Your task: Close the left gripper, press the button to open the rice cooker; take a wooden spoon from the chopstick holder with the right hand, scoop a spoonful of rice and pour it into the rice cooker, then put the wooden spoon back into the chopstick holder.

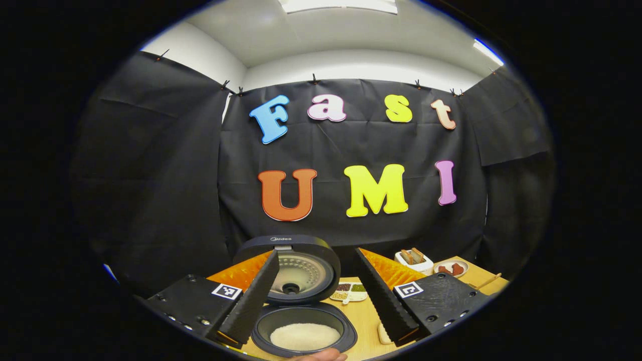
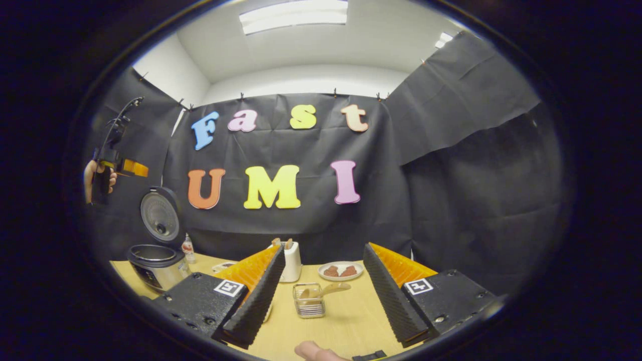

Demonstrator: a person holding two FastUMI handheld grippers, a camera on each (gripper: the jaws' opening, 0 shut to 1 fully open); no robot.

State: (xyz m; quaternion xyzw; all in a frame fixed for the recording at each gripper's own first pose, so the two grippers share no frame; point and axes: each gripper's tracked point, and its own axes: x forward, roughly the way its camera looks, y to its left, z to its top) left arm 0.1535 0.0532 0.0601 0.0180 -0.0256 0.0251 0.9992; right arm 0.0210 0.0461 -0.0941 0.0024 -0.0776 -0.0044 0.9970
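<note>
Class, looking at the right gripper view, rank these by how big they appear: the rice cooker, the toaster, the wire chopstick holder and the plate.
1. rice cooker, lid up, clearly largest.
2. toaster.
3. chopstick holder and plate: look alike, and the holder sits nearer the camera, so I leave them unranked.

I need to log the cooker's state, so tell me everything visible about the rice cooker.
The rice cooker stands on the wooden table with its round dark lid swung up and back, showing a metal-looking inner plate with a dark centre cap. The dark pot holds a layer of white rice. In the right gripper view its body looks silvery, at the table's far left, near a small bottle. Neither gripper touches it.
</note>
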